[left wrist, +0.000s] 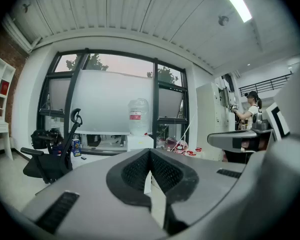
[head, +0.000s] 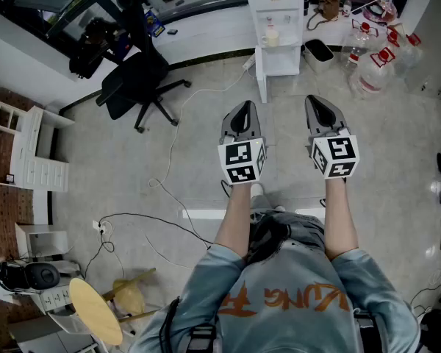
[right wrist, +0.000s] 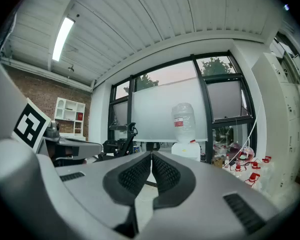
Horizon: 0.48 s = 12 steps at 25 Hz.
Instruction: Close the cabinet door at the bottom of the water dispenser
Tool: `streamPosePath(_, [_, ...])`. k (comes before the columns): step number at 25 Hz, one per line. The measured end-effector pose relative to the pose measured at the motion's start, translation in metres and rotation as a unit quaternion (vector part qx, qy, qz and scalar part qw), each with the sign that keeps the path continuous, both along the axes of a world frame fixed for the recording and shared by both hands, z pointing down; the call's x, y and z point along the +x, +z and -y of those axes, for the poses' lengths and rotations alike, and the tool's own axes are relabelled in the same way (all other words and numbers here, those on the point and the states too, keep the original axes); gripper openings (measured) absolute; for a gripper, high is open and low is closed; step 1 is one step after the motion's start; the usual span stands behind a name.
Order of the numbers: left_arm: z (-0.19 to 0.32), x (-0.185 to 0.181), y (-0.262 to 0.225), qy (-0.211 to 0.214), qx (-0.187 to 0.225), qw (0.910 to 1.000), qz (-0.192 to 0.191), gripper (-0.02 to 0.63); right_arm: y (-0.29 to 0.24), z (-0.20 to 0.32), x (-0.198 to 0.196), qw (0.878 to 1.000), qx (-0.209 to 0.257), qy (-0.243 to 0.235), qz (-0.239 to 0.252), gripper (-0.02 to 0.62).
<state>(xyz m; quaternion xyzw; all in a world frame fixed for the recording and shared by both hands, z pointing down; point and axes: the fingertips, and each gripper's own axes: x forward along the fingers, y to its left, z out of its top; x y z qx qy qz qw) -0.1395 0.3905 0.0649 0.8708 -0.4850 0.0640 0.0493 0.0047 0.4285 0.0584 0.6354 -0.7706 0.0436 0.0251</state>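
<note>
Cabinet door: narrow white door (head: 262,76) at the bottom of the tall white water dispenser (head: 275,6); it stands open, swung out at the dispenser's left edge in the head view.
Location: the dispenser is at the far side of the grey floor (head: 132,175), against the window wall, ahead of both grippers and well apart from them.
Dispenser compartments: two open white shelves face the person. The upper one holds a small pale item (head: 271,35), too small to identify. No contents can be made out in the lower one.
Top bottle: one clear plastic water bottle with a red-and-white label (left wrist: 138,115), upright on the dispenser.
Black bin: one open black container (head: 320,51) on the floor, just right of the dispenser; contents cannot be told.
Left gripper (head: 242,109): jaws together at the tips, nothing between them, touching nothing.
Right gripper (head: 320,104): jaws together, nothing between them, touching nothing.
Grippers, count: two, side by side, each with one black-and-white marker cube.
Spare jugs: clear water jugs with red caps (head: 371,76), grouped on the floor right of the bin; at least three, exact count unclear.
Chair: one black swivel office chair (head: 136,87), left of the dispenser.
Shelving: one white cubby unit (head: 15,149) at the left wall.
</note>
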Motion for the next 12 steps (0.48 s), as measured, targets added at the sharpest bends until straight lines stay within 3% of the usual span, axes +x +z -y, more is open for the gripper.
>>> streamPosePath(5, [0.001,0.006,-0.001,0.002,0.001,1.0,0.001,0.008,-0.003,-0.001,0.009,1.0,0.004,0.0,-0.002,0.029])
streamPosePath(12, [0.008,0.002,-0.017,-0.004,0.018,0.9998,-0.002,0.008,-0.007,0.004,0.027,0.999,0.0,0.037,0.01,0.029])
